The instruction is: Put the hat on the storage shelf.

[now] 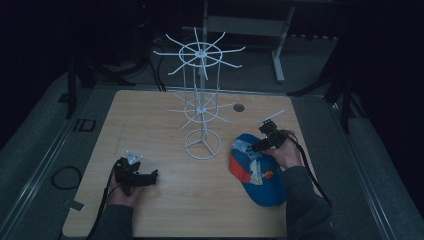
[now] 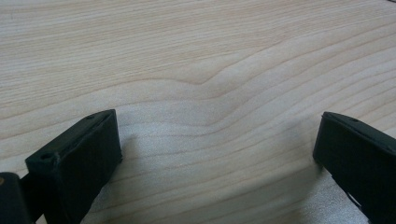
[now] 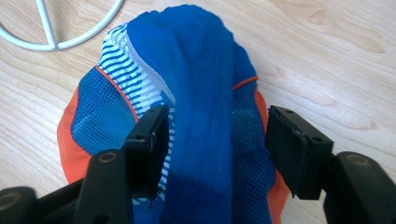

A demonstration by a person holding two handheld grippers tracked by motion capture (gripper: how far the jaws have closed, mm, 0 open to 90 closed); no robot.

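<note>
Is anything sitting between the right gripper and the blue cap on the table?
Nothing visible. The right gripper already straddles the blue cap, one jaw on each side of its raised fold, with no other object between them. The white wire rack stands apart, to the cap's left in the high view.

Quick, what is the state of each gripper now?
Left gripper: open, nothing between its jaws, over the bare table.
Right gripper: open, jaws straddling the blue cap, not yet pressing it.
</note>
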